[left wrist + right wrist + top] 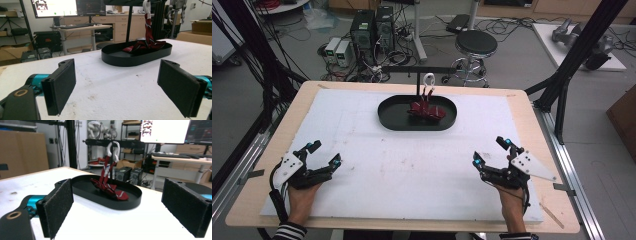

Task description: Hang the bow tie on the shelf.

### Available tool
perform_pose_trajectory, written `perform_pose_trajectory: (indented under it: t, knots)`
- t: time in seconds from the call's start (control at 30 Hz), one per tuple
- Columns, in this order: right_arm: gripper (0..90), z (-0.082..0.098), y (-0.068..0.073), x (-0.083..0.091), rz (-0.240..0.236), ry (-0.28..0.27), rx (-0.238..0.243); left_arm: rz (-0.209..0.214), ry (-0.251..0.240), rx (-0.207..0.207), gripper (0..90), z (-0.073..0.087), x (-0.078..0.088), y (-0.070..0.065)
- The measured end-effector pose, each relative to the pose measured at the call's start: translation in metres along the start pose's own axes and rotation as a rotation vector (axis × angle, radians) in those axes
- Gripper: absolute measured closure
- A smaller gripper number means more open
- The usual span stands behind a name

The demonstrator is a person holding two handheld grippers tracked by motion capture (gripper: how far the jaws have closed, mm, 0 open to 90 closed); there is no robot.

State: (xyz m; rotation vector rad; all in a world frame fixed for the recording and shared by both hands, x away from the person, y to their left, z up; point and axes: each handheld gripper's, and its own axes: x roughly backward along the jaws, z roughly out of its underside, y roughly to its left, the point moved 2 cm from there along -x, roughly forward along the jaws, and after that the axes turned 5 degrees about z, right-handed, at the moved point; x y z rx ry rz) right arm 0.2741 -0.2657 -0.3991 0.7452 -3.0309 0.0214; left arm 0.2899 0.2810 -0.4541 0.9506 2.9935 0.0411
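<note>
**Two open claws, one red tie far away**

Two claws are mine, one in each hand, and both rest on the near part of the white mat (412, 170). My left claw (326, 154) sits near the left edge of the mat. My right claw (491, 151) sits near the right edge. They are well apart from each other.

Both claws are spread wide. In the left gripper view, my left claw (117, 86) has its two black pads (61, 86) far from each other, with bare mat between them. In the right gripper view, my right claw (120, 211) looks the same, with its fuzzy black pads (58, 207) held wide. Nothing is pinched in either one.

The red tie (426, 110) is at the far middle of the mat, well away from both claws. It has thin pale stripes. Most of it lies bunched in a black oval tray (389, 112). One part goes up to a white hook (428, 80) that hangs from a black bar (422, 70) above the tray's far side.

From my left claw, the tray (135, 60) and tie (146, 43) are ahead and to the right. From my right claw, the tray (125, 203) and tie (110, 187) are ahead, between my pads but far off.

The mat lies on a wooden table (522, 107).
</note>
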Motion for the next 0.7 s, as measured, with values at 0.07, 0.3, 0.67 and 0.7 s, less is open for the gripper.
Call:
perform_pose_trajectory:
  t: [0.07,0.3,0.67,0.7]
  knots:
    - [9.5,0.014,-0.002,0.000,0.013,-0.026,-0.041,-0.003,-0.003,-0.003,15.5,0.000,0.000,0.000]
    - [9.5,0.042,-0.004,-0.010,0.042,-0.015,-0.044,-0.004,-0.014,0.002,15.3,0.000,0.001,0.000]
    - [9.5,0.055,-0.002,-0.013,0.058,0.012,-0.023,0.001,-0.011,0.005,15.4,0.000,0.001,0.000]
    - [9.5,0.055,-0.002,-0.013,0.061,0.008,-0.019,0.001,-0.011,0.005,15.4,0.000,0.001,0.000]
